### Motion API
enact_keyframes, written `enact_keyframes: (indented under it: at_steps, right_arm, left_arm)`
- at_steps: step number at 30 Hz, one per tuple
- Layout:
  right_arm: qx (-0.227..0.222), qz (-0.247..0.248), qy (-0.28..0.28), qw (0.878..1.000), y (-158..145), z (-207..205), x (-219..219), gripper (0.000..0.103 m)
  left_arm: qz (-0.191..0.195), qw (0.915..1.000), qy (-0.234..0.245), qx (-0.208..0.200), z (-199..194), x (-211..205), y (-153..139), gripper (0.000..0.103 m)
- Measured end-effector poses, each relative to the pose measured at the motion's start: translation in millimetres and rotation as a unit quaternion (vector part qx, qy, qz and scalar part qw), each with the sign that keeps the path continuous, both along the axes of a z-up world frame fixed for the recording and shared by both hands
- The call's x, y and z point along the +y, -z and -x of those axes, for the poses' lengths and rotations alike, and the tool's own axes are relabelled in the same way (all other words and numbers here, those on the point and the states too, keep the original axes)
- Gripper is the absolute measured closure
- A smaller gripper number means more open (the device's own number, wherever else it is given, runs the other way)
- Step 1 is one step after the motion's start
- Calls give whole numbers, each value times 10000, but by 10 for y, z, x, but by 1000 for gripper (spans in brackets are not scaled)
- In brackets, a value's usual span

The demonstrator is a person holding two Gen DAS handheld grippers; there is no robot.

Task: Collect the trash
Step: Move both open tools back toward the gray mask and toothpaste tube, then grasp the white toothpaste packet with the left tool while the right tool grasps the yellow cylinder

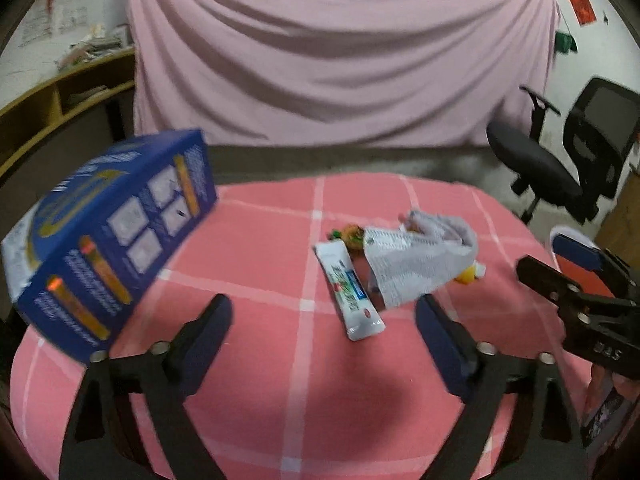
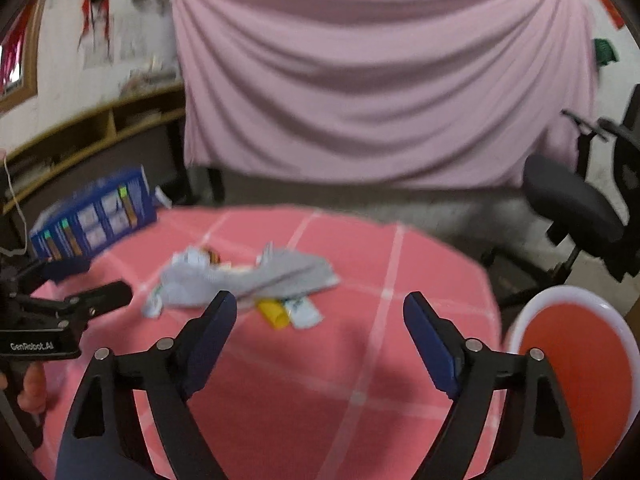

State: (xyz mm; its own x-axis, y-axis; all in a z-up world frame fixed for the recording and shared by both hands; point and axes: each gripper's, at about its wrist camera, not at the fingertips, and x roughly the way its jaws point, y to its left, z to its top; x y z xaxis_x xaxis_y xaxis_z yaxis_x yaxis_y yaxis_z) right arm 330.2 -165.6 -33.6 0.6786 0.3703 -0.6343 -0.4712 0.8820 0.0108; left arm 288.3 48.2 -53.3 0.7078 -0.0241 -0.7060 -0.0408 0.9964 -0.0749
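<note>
Both tongs hang spread over the pink checked worktop (image 1: 248,360), nothing between the pads: left tongs (image 1: 323,334), right tongs (image 2: 320,330). On the body of the left tongs, seen from the right wrist camera, white lettering reads "GenRobot.AI". A white sachet (image 1: 350,290) with green and blue print lies just ahead of the left tongs, its writing too blurred to read. Touching its far end sits a crumpled grey wrapper (image 1: 416,264) covered in fine print, also unreadable, with a yellow scrap (image 1: 466,276) poking out beside it and a small orange-green piece (image 1: 350,234) behind. That litter pile lies mid-worktop, slightly right of the left tongs and ahead-left of the right tongs. Bare cloth stretches between tongs and pile. A blue box (image 1: 112,240) stands at the left edge, tilted. Off the right edge sits a red bin with white rim (image 2: 572,364); beyond, a black office chair (image 1: 560,164) and pink draped sheet (image 1: 340,52).
</note>
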Motion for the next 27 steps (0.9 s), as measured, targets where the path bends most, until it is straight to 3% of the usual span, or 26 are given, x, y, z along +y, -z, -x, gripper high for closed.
enact_keyframes:
  at_steps: [1, 3, 4, 6, 9, 17, 24, 27]
  right_arm:
    - [144, 6, -62, 9999, 32, -33, 5, 36]
    - [384, -12, -137, 9992, 71, -87, 13, 39]
    - [514, -42, -198, 9985, 95, -119, 12, 46]
    - [665, -16, -271, 9974, 120, -161, 36, 55]
    - [735, 152, -387, 9964, 158, -198, 130, 55]
    - [897, 448, -940, 9905, 233, -324, 355, 64]
    - [1088, 487, -1282, 9846, 277, -309, 414, 87]
    - [1062, 493, -1329, 9842, 267, -254, 396, 89]
  left_arm:
    - [-7, 9999, 49, 103, -34, -13, 34, 30]
    - [57, 9994, 174, 284, -88, -25, 79, 42]
    - [86, 9991, 218, 353, -102, -28, 82, 48]
    - [97, 9982, 306, 498, -145, -49, 101, 50]
    - [-110, 9977, 311, 597, -190, -99, 125, 50]
    - [-147, 9980, 149, 594, -276, -119, 122, 81]
    - [-312, 9982, 31, 519, -241, -202, 146, 84]
    - [-260, 9983, -60, 515, -169, -208, 146, 84]
